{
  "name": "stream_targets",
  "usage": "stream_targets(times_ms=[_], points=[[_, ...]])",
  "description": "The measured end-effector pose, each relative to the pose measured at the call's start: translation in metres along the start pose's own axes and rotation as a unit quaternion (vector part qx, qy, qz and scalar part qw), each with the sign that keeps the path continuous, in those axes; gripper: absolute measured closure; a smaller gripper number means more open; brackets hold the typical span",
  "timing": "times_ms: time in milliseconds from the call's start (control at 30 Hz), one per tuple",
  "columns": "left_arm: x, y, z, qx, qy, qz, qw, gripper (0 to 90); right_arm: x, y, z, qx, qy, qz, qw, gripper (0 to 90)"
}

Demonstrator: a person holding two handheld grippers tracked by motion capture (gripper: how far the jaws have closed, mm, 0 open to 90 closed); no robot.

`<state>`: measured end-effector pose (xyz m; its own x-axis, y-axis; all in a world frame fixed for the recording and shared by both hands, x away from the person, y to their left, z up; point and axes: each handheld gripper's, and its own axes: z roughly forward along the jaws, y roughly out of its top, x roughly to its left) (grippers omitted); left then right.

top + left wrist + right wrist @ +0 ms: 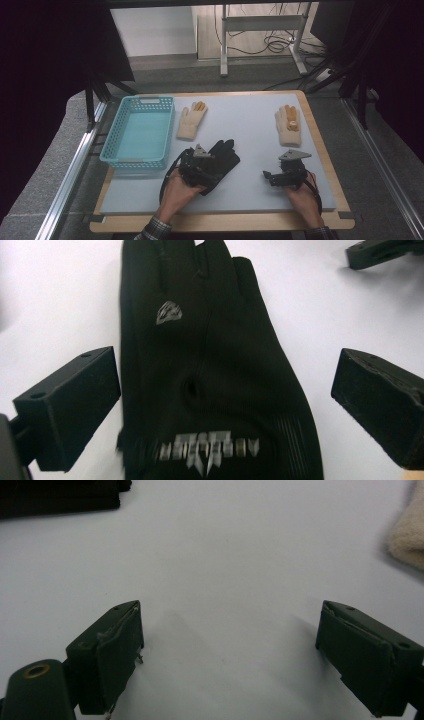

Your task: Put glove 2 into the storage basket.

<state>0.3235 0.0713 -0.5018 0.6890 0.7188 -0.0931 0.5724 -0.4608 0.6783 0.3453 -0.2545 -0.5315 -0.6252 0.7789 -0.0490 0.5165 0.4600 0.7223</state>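
- Left claw point(212, 165): jaws spread wide, nothing gripped. In the left gripper view the black glove point(210, 375) lies flat on the desk point(250, 135) between the two open jaws, with neither pad pressing on it.
- Right claw point(267, 176): jaws wide apart, holding nothing. It hovers over bare desk surface at the near right.
- Location of the work item: the black glove lies at the near centre of the desk, just right of the turquoise basket point(137, 131), with its fingers pointing away from the person.
- Step in hand, as judged: grasp the black glove, probably for transfer to the basket.
- Procedure: centre both jaws across the cuff end, near the printed grey lettering point(210, 447), where the fabric is thickest.
- Lower the pads to the desk surface before closing, so that both fabric layers are caught.
- Close fully. Thin knit fabric slips from a partial grip.
- Lift straight up before moving sideways. Clear the basket rim so the hanging fingers do not snag on it.
- Keep the right claw clear of the travel path.
- Count: one black glove; two cream gloves with orange fingertips, one beside the basket point(191, 121) and one at the far right point(288, 125); one basket; two claws.
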Motion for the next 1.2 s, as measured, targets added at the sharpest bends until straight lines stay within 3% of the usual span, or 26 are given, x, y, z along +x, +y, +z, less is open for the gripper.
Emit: stream_targets(times_ms=[100, 133, 200, 300, 400, 500, 567, 633, 667, 767, 1000, 1100, 1200], points=[[-0.001, 0.005, 0.016, 0.024, 0.021, 0.009, 0.9994, 0.0, 0.000, 0.000, 0.000, 0.000, 0.001, 0.000, 1.0000, 11.4], [0.000, 0.006, 0.021, 0.035, 0.038, 0.013, 0.9986, 0.0, 0.000, 0.000, 0.000, 0.000, 0.001, 0.000, 1.0000, 11.3], [0.005, 0.005, 0.027, 0.043, 0.045, 0.007, 0.9980, 0.0, 0.000, 0.000, 0.000, 0.000, 0.001, -0.001, 1.0000, 11.3], [0.014, 0.001, 0.033, 0.058, 0.038, -0.009, 0.9975, 0.0, 0.000, 0.000, 0.000, 0.000, 0.001, 0.000, 1.0000, 11.3], [0.014, -0.003, 0.036, 0.061, 0.010, -0.023, 0.9978, 0.0, 0.000, 0.000, 0.000, 0.001, 0.001, 0.000, 1.0000, 11.3], [0.004, -0.002, 0.037, 0.071, 0.013, -0.011, 0.9974, 0.0, 0.000, 0.000, 0.000, 0.001, 0.001, 0.000, 1.0000, 11.4], [-0.003, -0.001, 0.038, 0.084, 0.027, 0.006, 0.9961, 0.0, 0.000, 0.000, 0.000, 0.001, 0.001, 0.000, 1.0000, 11.3], [0.000, 0.000, 0.039, 0.082, 0.026, -0.004, 0.9962, 0.4, 0.000, 0.000, 0.000, 0.000, 0.001, 0.000, 1.0000, 11.3], [0.001, 0.000, 0.037, 0.081, 0.029, -0.008, 0.9963, 6.4, 0.000, 0.000, 0.000, 0.000, 0.001, 0.000, 1.0000, 11.4], [0.005, 0.001, 0.033, 0.078, 0.033, -0.004, 0.9964, 13.2, 0.000, 0.000, 0.000, 0.001, 0.001, 0.001, 1.0000, 11.3], [0.011, 0.000, 0.024, 0.060, 0.040, 0.009, 0.9973, 52.8, 0.000, 0.000, 0.000, 0.000, 0.000, -0.001, 1.0000, 11.3], [0.014, 0.001, 0.021, 0.048, 0.032, 0.003, 0.9983, 60.4, 0.000, 0.000, 0.000, 0.000, 0.000, -0.001, 1.0000, 11.3], [0.017, 0.004, 0.018, 0.045, 0.032, -0.001, 0.9985, 61.8, 0.000, 0.000, 0.000, 0.001, 0.000, 0.000, 1.0000, 11.3]])
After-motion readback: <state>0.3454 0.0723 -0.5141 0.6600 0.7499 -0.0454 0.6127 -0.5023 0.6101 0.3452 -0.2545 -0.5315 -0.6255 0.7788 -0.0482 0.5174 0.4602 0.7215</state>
